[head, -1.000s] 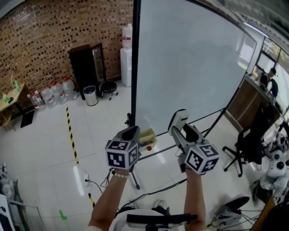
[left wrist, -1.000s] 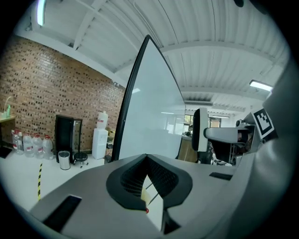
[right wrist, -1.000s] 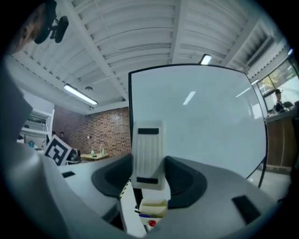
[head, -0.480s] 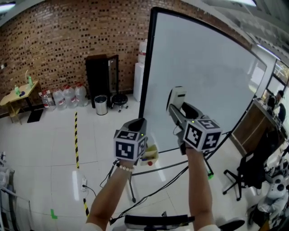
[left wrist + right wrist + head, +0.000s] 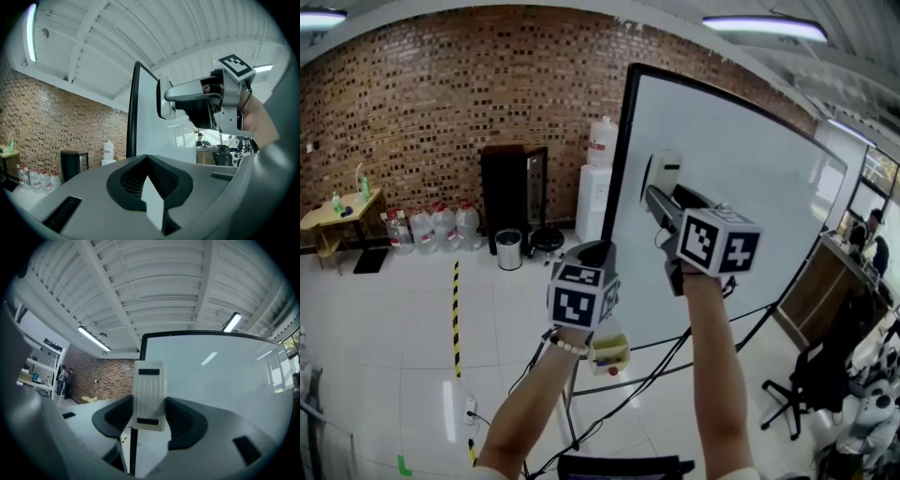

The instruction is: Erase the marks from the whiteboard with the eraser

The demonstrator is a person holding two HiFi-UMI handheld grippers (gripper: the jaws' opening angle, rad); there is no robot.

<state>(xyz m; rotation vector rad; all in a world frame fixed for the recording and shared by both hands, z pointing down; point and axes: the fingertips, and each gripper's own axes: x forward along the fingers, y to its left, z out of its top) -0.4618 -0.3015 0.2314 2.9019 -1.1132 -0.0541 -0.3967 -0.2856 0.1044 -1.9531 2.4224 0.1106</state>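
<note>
The whiteboard (image 5: 750, 225) stands upright in a black frame on the right, and its surface looks blank from here. My right gripper (image 5: 662, 199) is raised in front of the board's upper left part, shut on a white ribbed eraser (image 5: 662, 176). In the right gripper view the eraser (image 5: 149, 394) stands upright between the jaws, with the whiteboard (image 5: 220, 376) behind it. Whether the eraser touches the board I cannot tell. My left gripper (image 5: 592, 251) hangs lower and to the left, shut and empty; its jaws meet in the left gripper view (image 5: 147, 161).
A water dispenser (image 5: 600, 183), a black cabinet (image 5: 506, 197), a bin (image 5: 509, 249) and water bottles (image 5: 431, 228) line the brick wall. A yellow tray (image 5: 610, 353) hangs on the board stand, with cables below. A desk and an office chair (image 5: 811, 375) stand at the right.
Both grippers have risen, and the view has tilted up. My right gripper has carried the eraser from near the board's lower edge up to its upper left part.
</note>
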